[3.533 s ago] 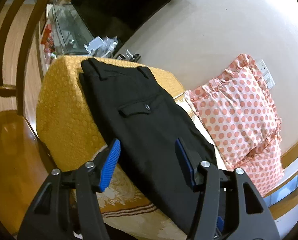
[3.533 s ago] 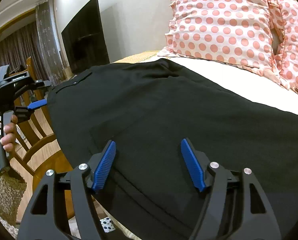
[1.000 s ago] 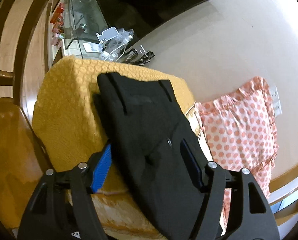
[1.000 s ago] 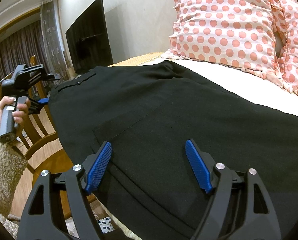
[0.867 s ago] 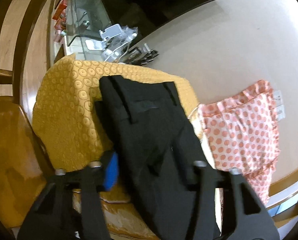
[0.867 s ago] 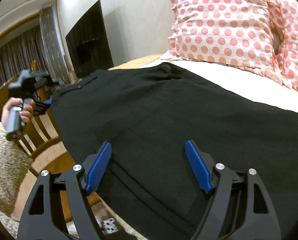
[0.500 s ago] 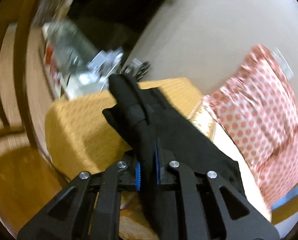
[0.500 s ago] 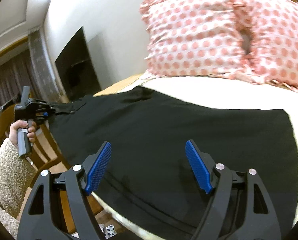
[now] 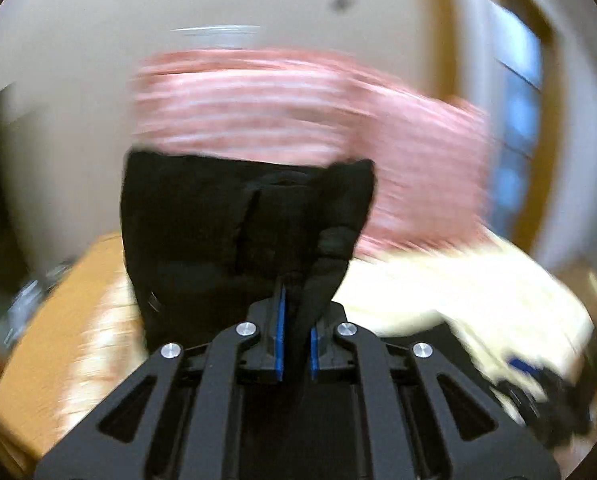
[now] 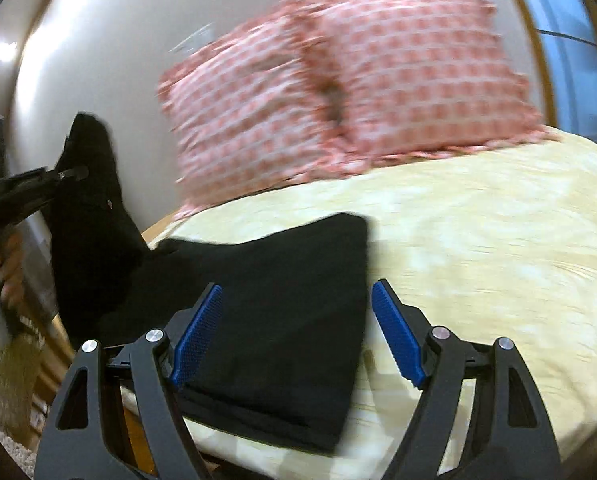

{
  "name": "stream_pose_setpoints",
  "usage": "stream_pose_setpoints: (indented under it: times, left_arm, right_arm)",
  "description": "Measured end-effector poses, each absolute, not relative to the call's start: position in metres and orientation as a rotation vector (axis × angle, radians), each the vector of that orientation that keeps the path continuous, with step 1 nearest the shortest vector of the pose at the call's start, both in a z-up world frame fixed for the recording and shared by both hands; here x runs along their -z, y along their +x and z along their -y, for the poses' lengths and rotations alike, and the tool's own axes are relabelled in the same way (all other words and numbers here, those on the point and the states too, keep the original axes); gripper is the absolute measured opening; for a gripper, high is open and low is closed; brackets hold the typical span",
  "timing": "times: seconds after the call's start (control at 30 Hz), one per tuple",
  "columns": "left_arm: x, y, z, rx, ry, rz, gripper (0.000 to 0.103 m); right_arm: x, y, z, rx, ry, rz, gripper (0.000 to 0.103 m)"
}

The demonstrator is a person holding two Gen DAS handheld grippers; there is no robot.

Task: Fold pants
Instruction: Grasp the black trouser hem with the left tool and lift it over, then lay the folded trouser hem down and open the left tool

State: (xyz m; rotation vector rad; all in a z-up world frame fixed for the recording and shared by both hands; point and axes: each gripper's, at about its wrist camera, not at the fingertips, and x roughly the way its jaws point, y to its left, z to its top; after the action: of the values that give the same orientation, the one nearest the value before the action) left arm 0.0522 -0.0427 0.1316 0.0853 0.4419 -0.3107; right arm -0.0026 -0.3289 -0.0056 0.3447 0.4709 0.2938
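The left gripper (image 9: pixel 296 336) has its blue pads nearly together, pinching a bunch of the black pants (image 9: pixel 234 232), whose waist end stands lifted up ahead of the fingers, in front of the blurred pink pillows (image 9: pixel 298 108). The right gripper (image 10: pixel 294 332) is spread wide and holds nothing. The leg end of the pants (image 10: pixel 282 320) lies flat on the pale yellow bedspread (image 10: pixel 478 248) between and just beyond its fingers, its hem edge near the right-hand pad.
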Motion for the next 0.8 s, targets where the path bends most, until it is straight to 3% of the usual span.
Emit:
stream_pose_setpoints:
  times: [0.13,0.23,0.53,0.73,0.8]
  left_arm:
    - [-0.07,0.03,0.134,0.542,0.291,-0.54,0.008]
    - [-0.027,0.023,0.16,0.607,0.353,-0.64,0.008]
    - [-0.02,0.0,0.168,0.574,0.391,-0.586,0.008]
    - [-0.001,-0.018,0.181,0.58,0.452,-0.564,0.023]
    - [-0.013,-0.018,0.163,0.645,0.336,-0.6,0.038]
  right_arm:
    - [0.012,-0.007,0.359,-0.204,0.372,-0.475,0.078]
    - [0.018,-0.009,0.371,-0.17,0.385,-0.487,0.078]
    - [0.017,-0.006,0.379,-0.147,0.394,-0.475,0.078]
    - [-0.009,-0.009,0.373,-0.174,0.362,-0.408,0.078]
    - [-0.018,-0.01,0.366,-0.202,0.341,-0.386,0.078]
